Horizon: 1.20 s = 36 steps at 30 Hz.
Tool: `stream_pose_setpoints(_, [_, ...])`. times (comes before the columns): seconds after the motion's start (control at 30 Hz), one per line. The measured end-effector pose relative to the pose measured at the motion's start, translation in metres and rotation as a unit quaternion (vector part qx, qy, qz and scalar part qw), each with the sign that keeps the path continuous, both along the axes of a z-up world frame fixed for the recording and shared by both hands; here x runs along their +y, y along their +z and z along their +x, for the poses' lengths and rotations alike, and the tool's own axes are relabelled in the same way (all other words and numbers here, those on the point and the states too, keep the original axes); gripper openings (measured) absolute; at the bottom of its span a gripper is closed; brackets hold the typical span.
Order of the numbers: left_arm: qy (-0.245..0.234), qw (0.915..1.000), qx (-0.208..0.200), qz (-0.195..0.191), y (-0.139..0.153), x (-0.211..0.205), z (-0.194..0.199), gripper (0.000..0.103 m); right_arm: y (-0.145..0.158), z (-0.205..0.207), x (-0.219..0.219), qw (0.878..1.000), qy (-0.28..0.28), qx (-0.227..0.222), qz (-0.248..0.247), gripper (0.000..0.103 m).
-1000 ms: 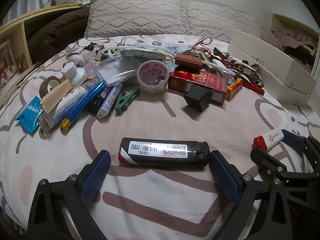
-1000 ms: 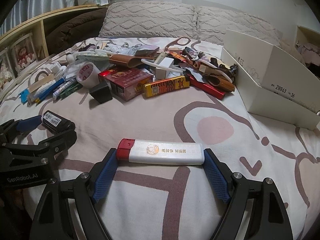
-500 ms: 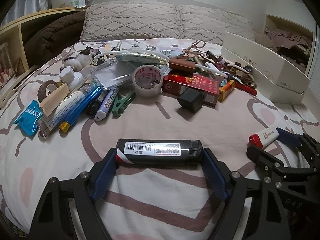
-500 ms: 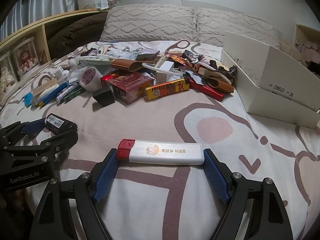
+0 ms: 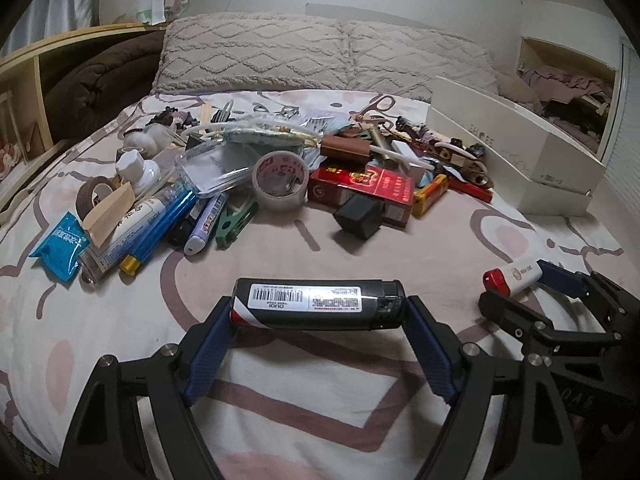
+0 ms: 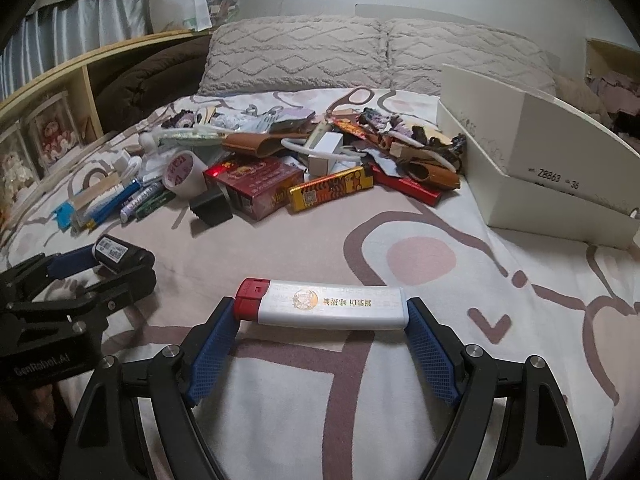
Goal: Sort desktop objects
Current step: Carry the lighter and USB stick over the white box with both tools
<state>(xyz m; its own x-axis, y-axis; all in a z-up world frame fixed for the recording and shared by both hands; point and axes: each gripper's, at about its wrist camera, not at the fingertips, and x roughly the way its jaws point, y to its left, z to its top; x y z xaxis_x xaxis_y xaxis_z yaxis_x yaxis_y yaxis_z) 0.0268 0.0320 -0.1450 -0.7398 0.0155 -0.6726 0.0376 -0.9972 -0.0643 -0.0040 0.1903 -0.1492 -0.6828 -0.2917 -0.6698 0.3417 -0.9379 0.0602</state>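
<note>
My left gripper is shut on a black lighter with a white barcode label, held crosswise by its two ends above the bedsheet. My right gripper is shut on a white lighter with a red cap, also held crosswise by its ends. The right gripper with the white lighter shows at the right in the left wrist view. The left gripper with the black lighter shows at the left in the right wrist view.
A heap of desk items lies across the middle of the bed: tape roll, red box, black cube, yellow lighter, pens and tubes. A white open cardboard box stands at the right. Pillows lie behind.
My left gripper closed its fingers onto the ends of the black lighter and lifted it a little. My right gripper kept its hold on the white lighter and rose slightly.
</note>
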Motion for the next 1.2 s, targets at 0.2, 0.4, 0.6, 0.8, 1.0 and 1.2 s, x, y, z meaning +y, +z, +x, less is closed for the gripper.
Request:
stream_pose_setpoints(0.2, [-0.007, 0.9999, 0.011, 0.0, 0.009, 0.007, 0.01, 0.083, 0.008, 0.01, 0.014, 1.0, -0.015, 0.001, -0.018, 0.084])
stream_pose_setpoints(0.4, [-0.015, 0.9995, 0.029, 0.001, 0.024, 0.015, 0.015, 0.083, 0.022, 0.019, 0.029, 0.999, -0.029, 0.014, -0.029, 0.084])
stream_pose_setpoints(0.6, [-0.03, 0.9984, 0.048, 0.004, 0.041, 0.029, 0.017, 0.083, 0.039, 0.024, 0.045, 0.998, -0.041, 0.036, -0.034, 0.084])
stream_pose_setpoints(0.8, [-0.047, 0.9966, 0.066, 0.011, 0.058, 0.046, 0.015, 0.083, 0.052, 0.028, 0.056, 0.997, -0.048, 0.054, -0.023, 0.084])
stream_pose_setpoints(1.0, [-0.064, 0.9944, 0.082, 0.014, 0.07, 0.067, 0.011, 0.083, 0.065, 0.023, 0.069, 0.996, -0.061, 0.07, -0.013, 0.084])
stream_pose_setpoints(1.2, [-0.079, 0.992, 0.097, 0.021, 0.082, 0.083, 0.001, 0.083, 0.079, 0.015, 0.085, 0.993, -0.075, 0.089, -0.012, 0.083])
